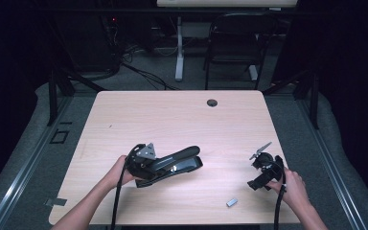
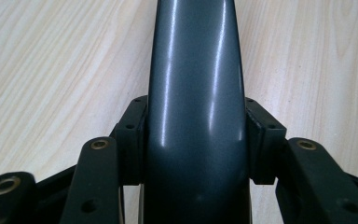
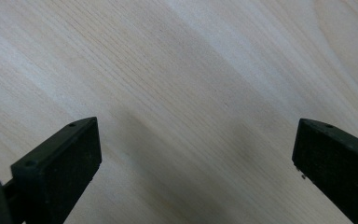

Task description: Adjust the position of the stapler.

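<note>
A large dark grey stapler (image 1: 177,162) lies on the light wood table (image 1: 172,120), its nose pointing right. My left gripper (image 1: 143,165) is shut on its rear end. In the left gripper view the two black pads press on both sides of the stapler's glossy top arm (image 2: 196,102). My right gripper (image 1: 263,175) rests near the table's right edge, held by a hand. In the right gripper view its jaws stand wide apart over bare wood, right gripper (image 3: 196,158) with nothing between them.
A small grey strip of staples (image 1: 232,202) lies near the front edge, left of the right hand. A round cable hole (image 1: 212,102) sits at the table's far side. A black chair (image 1: 235,43) and a desk leg (image 1: 179,48) stand beyond the table.
</note>
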Available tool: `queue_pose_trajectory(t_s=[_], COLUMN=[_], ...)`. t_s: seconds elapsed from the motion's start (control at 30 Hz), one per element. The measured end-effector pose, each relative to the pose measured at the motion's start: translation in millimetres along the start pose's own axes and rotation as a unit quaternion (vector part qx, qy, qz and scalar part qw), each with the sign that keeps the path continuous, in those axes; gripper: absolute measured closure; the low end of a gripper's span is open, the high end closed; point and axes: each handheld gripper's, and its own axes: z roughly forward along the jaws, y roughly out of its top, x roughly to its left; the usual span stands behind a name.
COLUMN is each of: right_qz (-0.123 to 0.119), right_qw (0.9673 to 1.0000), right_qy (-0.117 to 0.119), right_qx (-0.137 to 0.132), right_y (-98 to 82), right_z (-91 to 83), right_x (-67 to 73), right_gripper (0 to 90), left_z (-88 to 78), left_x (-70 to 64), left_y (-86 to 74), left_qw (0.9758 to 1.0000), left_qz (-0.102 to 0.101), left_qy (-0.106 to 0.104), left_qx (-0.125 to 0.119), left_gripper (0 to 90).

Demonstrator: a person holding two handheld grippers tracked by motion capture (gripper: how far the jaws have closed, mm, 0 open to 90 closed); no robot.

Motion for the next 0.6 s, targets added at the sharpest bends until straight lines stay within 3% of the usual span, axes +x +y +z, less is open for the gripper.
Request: queue_pose_trajectory(t_s=[0.6], right_qz=[-0.003], right_qw=[1.0], right_qy=[0.001], right_qx=[-0.005], right_y=[0.3], right_z=[-1.2], right_x=[-0.6], right_gripper=[0.7], left_z=[10.8], left_x=[-3.9], left_y=[13.6], left_qw=[0.9989], left_qz=[0.035], left_qy=[-0.031], left_qx=[0.001], left_gripper=[50.9])
